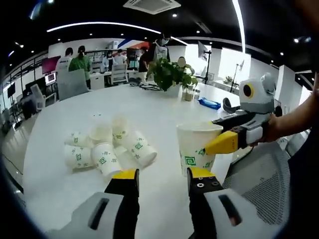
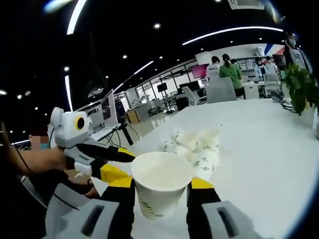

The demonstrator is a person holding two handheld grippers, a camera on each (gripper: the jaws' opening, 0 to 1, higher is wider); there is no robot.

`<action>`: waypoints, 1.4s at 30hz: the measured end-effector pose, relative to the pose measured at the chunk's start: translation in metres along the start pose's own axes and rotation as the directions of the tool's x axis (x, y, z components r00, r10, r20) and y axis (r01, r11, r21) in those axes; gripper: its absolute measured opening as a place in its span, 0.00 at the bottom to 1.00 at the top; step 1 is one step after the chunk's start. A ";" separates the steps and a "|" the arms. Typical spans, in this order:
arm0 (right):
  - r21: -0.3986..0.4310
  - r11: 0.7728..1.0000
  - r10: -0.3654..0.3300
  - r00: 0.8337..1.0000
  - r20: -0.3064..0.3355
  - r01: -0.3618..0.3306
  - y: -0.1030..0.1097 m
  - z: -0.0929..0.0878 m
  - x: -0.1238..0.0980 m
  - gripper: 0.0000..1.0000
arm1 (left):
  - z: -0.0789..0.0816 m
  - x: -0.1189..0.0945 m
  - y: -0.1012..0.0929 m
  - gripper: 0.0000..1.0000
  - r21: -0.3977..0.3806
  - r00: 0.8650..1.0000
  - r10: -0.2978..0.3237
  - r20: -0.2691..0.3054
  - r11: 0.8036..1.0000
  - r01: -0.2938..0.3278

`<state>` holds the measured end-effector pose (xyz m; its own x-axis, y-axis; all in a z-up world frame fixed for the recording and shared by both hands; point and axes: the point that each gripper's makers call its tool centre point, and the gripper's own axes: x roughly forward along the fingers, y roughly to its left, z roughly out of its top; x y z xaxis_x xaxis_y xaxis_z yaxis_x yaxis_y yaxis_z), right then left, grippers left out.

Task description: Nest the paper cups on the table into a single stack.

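held cup [image 2: 159, 188]: between the right gripper [image 2: 160, 191] fingers.
cup pile [image 1: 107, 147]: on the table [image 1: 164, 107], ahead-left of the left gripper [image 1: 163, 175] fingers.
potted plant [image 1: 171, 74]: beyond the pile.

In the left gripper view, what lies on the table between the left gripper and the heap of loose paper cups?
Nothing: the left gripper view shows bare white table between the left gripper and the heap of paper cups.

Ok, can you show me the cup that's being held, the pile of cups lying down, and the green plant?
Held cup [image 2: 158, 191], right gripper view, on its side wall below the rim.
Pile of cups [image 1: 107, 147], left gripper view, on a cup in the middle.
Green plant [image 1: 171, 73], left gripper view, on its leaves.
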<state>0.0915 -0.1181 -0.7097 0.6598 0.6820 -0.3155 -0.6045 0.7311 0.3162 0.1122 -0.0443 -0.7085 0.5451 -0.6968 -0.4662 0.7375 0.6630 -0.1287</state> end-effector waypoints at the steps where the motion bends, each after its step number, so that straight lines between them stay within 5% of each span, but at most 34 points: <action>1: -0.006 1.000 0.000 1.000 -0.003 0.000 0.000 -0.001 0.000 0.39 | 0.005 -0.001 0.001 0.36 -0.007 1.000 0.004 0.009 1.000 -0.004; 6: -0.031 1.000 -0.005 1.000 -0.013 0.005 0.000 -0.003 0.000 0.39 | 0.025 -0.002 0.000 0.34 -0.036 0.999 0.014 0.035 0.999 -0.013; 16: -0.094 0.996 -0.002 0.999 -0.040 -0.002 0.006 -0.009 0.001 0.38 | 0.034 0.005 -0.009 0.33 -0.048 0.999 -0.016 0.038 0.999 0.018; 42: -0.284 0.957 0.033 0.997 -0.074 -0.053 0.030 -0.010 0.008 0.38 | 0.022 0.029 -0.020 0.28 -0.095 0.994 -0.099 -0.040 0.991 0.095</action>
<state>0.0739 -0.0906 -0.7119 0.6047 0.7053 -0.3699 -0.7403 0.6690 0.0654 0.1216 -0.0837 -0.7000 0.4529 -0.7476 -0.4859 0.7444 0.6169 -0.2554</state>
